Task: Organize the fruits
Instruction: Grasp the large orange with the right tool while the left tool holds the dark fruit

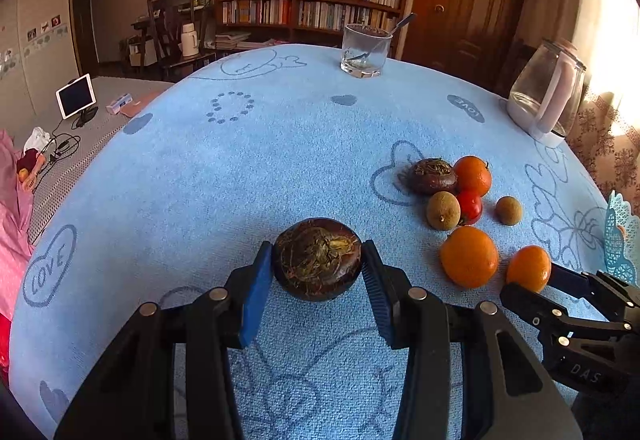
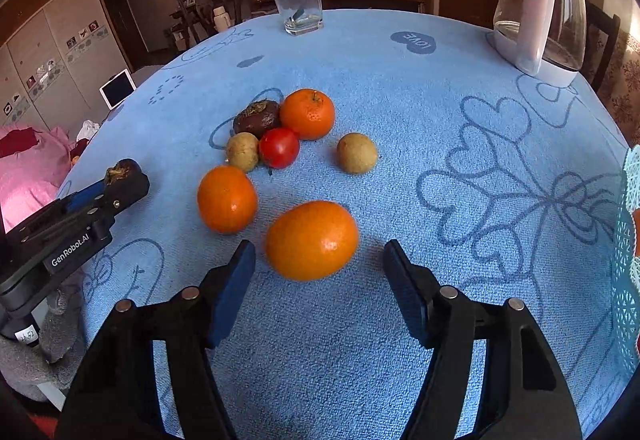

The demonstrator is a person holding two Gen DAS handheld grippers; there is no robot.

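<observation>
The left tongs (image 1: 317,272) are clamped on a dark brown, round, rough-skinned fruit (image 1: 316,259), both blue pads pressing its sides just above the tabletop (image 1: 240,168), which is covered in a light blue cloth. The right tongs (image 2: 319,280) stand apart around a glossy oval orange (image 2: 311,240) lying on the cloth, neither pad touching it. Beyond it lie a second orange (image 2: 227,199), a small red tomato (image 2: 279,147), two tan round fruits (image 2: 357,153), another dark brown fruit (image 2: 257,118) and a third orange (image 2: 307,114), clustered together. A clear glass tumbler (image 2: 299,10) and a glass jug (image 2: 540,12) stand at the far edge.
</observation>
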